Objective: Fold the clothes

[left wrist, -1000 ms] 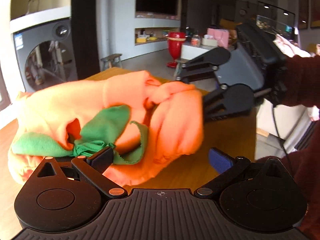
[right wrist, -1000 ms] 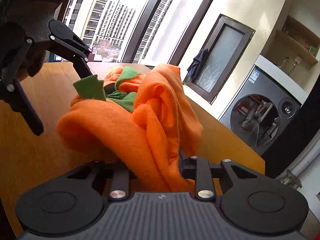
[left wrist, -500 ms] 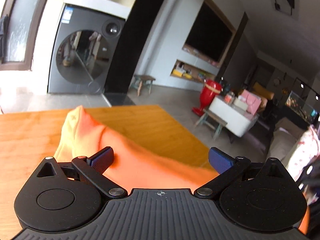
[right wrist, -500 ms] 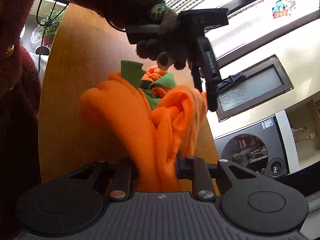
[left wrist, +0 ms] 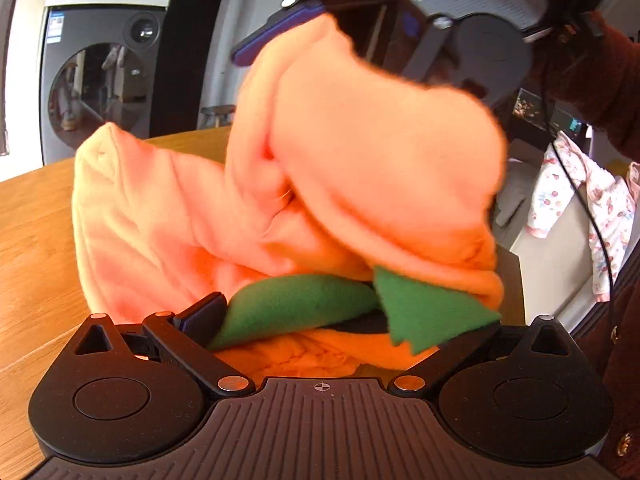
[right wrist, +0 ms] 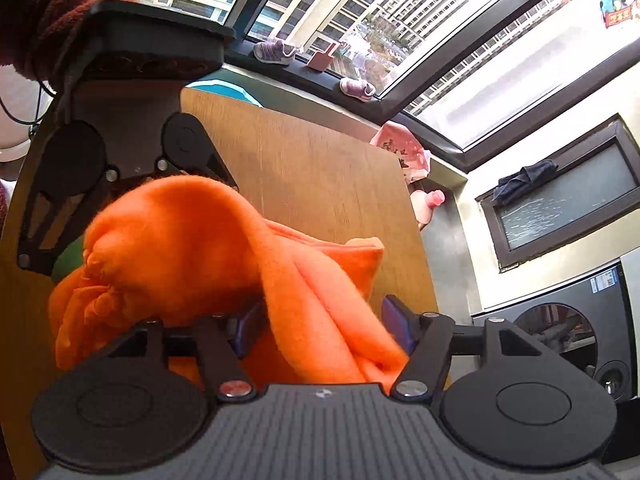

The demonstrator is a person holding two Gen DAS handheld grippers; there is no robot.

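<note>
left wrist view: far left, a grey front-loading washing machine (left wrist: 96, 76) behind the brown wooden table (left wrist: 36, 216). the bunched orange fleece garment (left wrist: 248, 216) sits on the table in the centre of the frame, one pale corner poking up on the left, a big fold lifted at upper right. green felt leaf-shaped trim (left wrist: 320, 308) hangs from the lower edge of that fold, only clearly seen here. left gripper (left wrist: 320, 320) fingers are spread wide with the trim and the garment's lower edge lying between them; left blue pad (left wrist: 204, 316) shows beside the cloth, the right pad is hidden under the green piece, no pinch visible. top right, the right gripper (left wrist: 288, 28) comes in from above with a blue finger lying along the top of the lifted fold. far right, a white floral cloth (left wrist: 580, 208) hangs off the table, blurred.

right wrist view: left, the left gripper (right wrist: 112, 184) body faces the camera, its fingertips buried behind the orange heap (right wrist: 192, 248), so spread can't be read from here. only a sliver of green at the left edge. centre, table top (right wrist: 312, 184) runs back to a window sill with small purple shoes (right wrist: 276, 51). a thick fold of the garment drapes through the right gripper (right wrist: 320, 324); blue pads (right wrist: 396, 320) sit at a medium gap on either side of it, fabric filling the space but whether it's clamped, cannot tell. right, washing machine (right wrist: 560, 332) below a small window.
</note>
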